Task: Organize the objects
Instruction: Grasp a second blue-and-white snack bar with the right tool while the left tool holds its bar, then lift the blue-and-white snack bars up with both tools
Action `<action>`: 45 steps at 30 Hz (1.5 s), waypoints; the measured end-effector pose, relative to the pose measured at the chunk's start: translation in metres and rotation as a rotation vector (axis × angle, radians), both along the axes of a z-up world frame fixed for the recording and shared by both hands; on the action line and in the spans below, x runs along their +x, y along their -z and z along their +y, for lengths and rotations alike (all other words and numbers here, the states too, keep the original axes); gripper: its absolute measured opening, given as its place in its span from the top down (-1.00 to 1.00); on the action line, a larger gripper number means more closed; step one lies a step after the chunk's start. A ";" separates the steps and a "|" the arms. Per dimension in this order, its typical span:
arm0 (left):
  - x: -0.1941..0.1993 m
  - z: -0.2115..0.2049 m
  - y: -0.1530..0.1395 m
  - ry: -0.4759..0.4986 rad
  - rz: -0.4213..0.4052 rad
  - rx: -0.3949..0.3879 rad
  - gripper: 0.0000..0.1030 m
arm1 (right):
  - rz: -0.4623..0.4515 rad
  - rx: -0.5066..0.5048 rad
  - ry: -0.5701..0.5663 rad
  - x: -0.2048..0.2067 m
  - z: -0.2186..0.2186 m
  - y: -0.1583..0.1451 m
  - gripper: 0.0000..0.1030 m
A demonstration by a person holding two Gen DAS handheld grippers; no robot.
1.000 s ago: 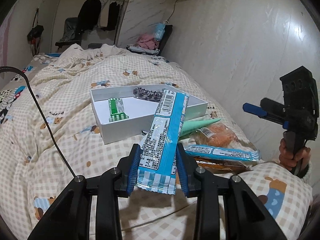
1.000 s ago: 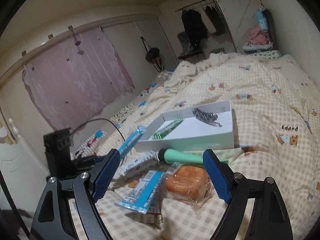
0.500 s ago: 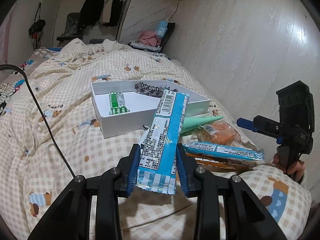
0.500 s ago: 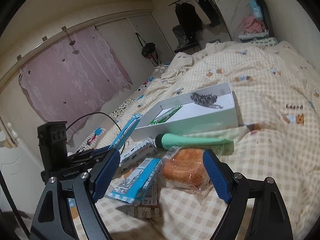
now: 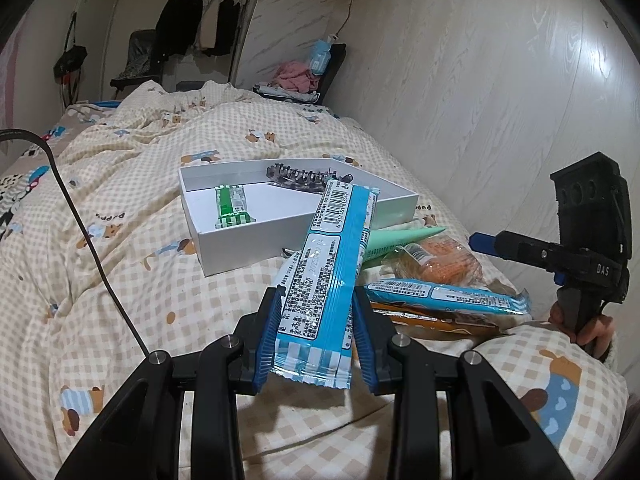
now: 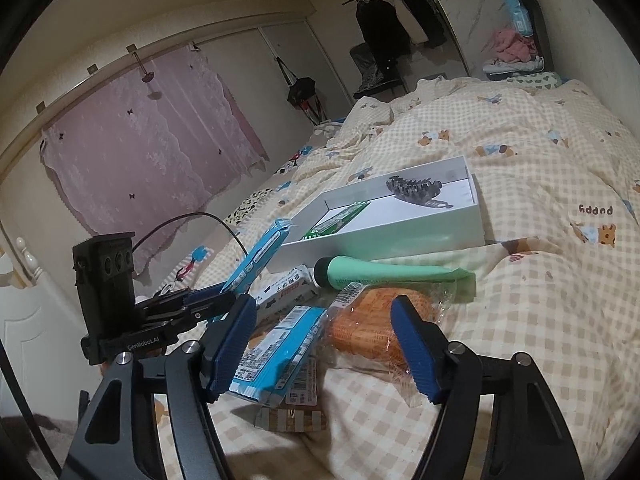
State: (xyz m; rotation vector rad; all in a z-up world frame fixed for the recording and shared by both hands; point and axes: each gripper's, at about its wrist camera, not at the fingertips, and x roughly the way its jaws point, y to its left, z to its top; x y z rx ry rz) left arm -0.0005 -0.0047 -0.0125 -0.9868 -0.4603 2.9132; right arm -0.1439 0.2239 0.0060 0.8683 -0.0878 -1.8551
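Observation:
My left gripper is shut on a long blue snack packet and holds it above the bed, its far end over the white box. The box holds a green packet and a dark hair clip. In the right wrist view my right gripper is open and empty over a pile: another blue packet, an orange bread bag and a green tube. The held packet and the left gripper show there at the left.
The checked duvet covers the bed. A black cable runs across it at the left. The wall is close on the right. A white packet and a brown packet lie in the pile.
The left gripper has moved closer to the box with the blue packet. The right gripper has dropped lower over the pile and stays open.

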 end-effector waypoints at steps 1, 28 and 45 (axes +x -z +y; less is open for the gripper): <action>0.000 0.000 0.000 0.001 0.000 -0.001 0.24 | 0.003 0.000 0.003 0.000 0.000 -0.001 -0.40; -0.001 0.001 0.003 0.002 -0.013 -0.009 0.24 | -0.213 0.396 -0.284 0.003 -0.065 0.001 -0.35; 0.000 0.001 0.003 0.002 -0.016 -0.007 0.24 | -0.206 0.324 -0.249 0.006 -0.042 -0.014 0.31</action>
